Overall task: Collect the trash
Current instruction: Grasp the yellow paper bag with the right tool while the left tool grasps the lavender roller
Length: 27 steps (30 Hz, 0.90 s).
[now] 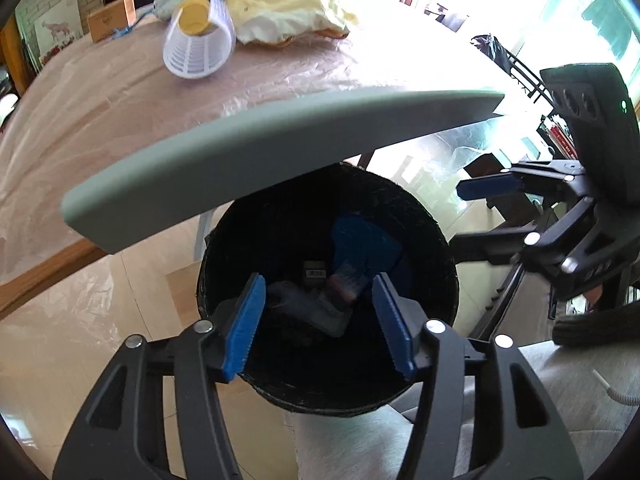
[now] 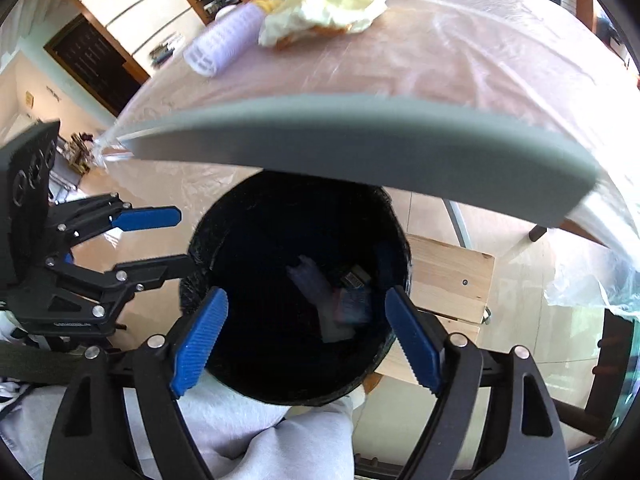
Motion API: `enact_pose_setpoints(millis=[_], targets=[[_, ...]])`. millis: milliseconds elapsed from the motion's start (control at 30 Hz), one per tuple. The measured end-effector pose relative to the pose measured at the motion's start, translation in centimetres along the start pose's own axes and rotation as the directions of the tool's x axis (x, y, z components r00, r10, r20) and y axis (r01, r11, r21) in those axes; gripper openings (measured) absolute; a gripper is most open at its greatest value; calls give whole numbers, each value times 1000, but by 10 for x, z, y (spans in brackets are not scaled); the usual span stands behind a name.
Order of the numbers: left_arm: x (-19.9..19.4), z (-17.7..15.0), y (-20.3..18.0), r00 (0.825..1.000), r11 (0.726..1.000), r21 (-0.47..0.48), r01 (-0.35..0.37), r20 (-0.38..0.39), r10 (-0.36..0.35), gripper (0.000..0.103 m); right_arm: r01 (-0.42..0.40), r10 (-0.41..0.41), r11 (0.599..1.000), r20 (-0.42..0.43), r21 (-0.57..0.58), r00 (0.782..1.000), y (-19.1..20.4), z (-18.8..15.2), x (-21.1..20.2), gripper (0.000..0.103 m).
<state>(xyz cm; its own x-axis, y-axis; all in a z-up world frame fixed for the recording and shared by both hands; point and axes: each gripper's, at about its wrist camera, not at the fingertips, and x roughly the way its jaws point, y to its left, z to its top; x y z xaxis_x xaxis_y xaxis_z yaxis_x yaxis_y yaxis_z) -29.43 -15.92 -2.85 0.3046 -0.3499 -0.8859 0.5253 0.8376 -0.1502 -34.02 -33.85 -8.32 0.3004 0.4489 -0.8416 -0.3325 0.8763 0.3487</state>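
Black bin (image 1: pixel 328 384) below the tabletop (image 1: pixel 224 148) edge holds wrappers (image 1: pixel 362 248). We hold our left gripper (image 1: pixel 318 324) and right gripper (image 2: pixel 306 338) above it, both spread and empty.

A bin (image 1: pixel 328 296) holding trash (image 1: pixel 320 304) sits below the table edge (image 1: pixel 280 140), between both hand-held grippers.

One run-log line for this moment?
left gripper: open, empty | right gripper: open, empty | both over black bin | bin holds trash | white basket, yellow bag on table
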Motion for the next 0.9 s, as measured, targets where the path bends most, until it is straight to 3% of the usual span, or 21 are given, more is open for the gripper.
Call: enact_pose_setpoints(millis=[100,167,200,233,267,300,333,400,567,733,900], targets=[[-18,2,-1,999,1000,-7,13,34,-13,58,10,-10,1000,54,-3,998,2,2,-26,80],[-37,8,-1,996,999,-15,31,85,-30,64,8,-7,1000,113,-3,994,5,8,-49,83],[-50,13,-1,991,999,-20,39,125,-36,74,11,-10,1000,152,-2,988,6,11,-62,86],[-61,17,0,986,999,-25,36,161,-31,86,24,-23,1000,213,-1,977,8,17,-79,92],[-74,24,2,977,999,-34,17,215,-10,91,37,-36,999,259,1,965,8,21,-90,99],[-84,29,4,966,999,-44,-2,257,13,100,53,-52,999,323,4,945,10,27,-102,99],[-93,38,8,952,997,-63,-33,303,50,101,72,-70,997,390,10,918,11,35,-115,99],[-97,53,15,941,994,-92,-59,326,86,101,73,-75,997,419,20,905,7,54,-124,99],[-78,88,31,937,979,-136,-154,295,188,101,39,-83,991,368,125,926,-11,113,-107,99],[-52,107,42,944,975,-127,-180,257,208,101,48,-99,980,259,195,961,-15,169,-61,99],[-33,116,49,946,970,-129,-206,228,231,101,63,-110,967,183,247,977,-18,195,-24,99]])
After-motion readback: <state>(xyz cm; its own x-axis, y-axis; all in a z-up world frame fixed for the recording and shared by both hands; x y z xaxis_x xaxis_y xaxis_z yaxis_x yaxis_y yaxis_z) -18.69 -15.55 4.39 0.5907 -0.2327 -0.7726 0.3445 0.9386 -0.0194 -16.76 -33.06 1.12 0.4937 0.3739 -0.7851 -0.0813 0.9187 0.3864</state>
